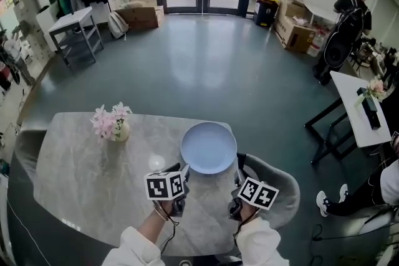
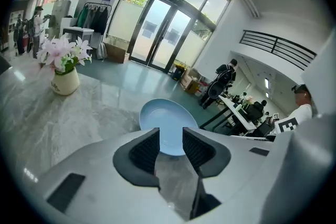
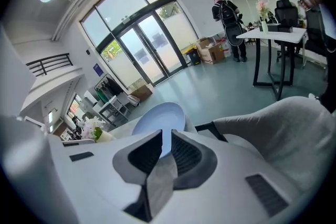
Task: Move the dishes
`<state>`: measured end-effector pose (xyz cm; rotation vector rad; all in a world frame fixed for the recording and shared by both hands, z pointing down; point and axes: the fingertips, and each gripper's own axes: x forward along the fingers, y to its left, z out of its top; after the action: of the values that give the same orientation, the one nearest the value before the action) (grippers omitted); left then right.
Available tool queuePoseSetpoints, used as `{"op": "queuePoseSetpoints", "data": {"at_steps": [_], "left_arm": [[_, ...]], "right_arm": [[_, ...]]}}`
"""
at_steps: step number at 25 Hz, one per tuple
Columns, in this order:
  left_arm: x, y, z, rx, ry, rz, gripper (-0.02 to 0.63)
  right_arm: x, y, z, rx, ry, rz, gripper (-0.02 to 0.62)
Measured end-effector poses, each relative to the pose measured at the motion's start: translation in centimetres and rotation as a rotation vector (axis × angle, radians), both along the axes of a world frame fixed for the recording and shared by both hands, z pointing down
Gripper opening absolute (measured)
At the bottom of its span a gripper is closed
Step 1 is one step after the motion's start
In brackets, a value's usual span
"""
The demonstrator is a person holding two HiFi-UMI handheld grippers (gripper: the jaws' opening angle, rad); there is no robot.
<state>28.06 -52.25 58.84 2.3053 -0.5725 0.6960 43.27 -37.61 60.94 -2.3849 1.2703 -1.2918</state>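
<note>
Light blue plate (image 1: 209, 147) sits flat at the far edge of the marble tabletop (image 1: 81, 184), with a flower vase (image 1: 115, 124) off to its left. Left claw (image 2: 171, 147) is spread wide and right claw (image 3: 167, 147) only slightly parted. Both are empty, hovering seemingly just short of the plate's near rim.

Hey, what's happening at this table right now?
A person holds two grippers over a table. The left hand-held gripper and right hand-held gripper both point at a blue plate lying near the far edge. Their jaws are apart and empty. A vase stands further left.
</note>
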Motion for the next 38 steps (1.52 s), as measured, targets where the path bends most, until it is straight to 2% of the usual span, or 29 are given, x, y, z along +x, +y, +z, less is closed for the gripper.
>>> {"op": "queuePoseSetpoints", "data": {"at_steps": [6, 9, 12, 15, 26, 32, 38], "left_arm": [[-1.1, 5.5, -3.0, 0.014, 0.047, 0.041, 0.101], [-2.7, 7.8, -3.6, 0.022, 0.051, 0.059, 0.091], [-4.4, 9.8, -4.2, 0.031, 0.062, 0.068, 0.047], [-6.2, 11.8, -5.1, 0.023, 0.071, 0.072, 0.03], [-13.2, 17.5, -7.3, 0.067, 0.109, 0.075, 0.015], [-17.3, 20.7, -7.7, 0.054, 0.138, 0.079, 0.015], [-19.6, 23.5, -8.2, 0.067, 0.146, 0.091, 0.015]], "right_arm": [[-3.7, 3.3, -2.8, 0.034, 0.015, -0.01, 0.095], [-5.9, 5.3, -3.7, 0.042, 0.026, -0.021, 0.089], [-7.9, 7.4, -4.3, 0.05, 0.035, -0.023, 0.083], [-9.8, 9.2, -4.9, 0.052, 0.041, -0.031, 0.08], [-17.6, 14.0, -8.1, 0.082, 0.113, -0.075, 0.077], [-22.3, 17.7, -8.1, 0.042, 0.122, -0.094, 0.075], [-24.9, 21.7, -8.5, 0.016, 0.136, -0.071, 0.077]]}}
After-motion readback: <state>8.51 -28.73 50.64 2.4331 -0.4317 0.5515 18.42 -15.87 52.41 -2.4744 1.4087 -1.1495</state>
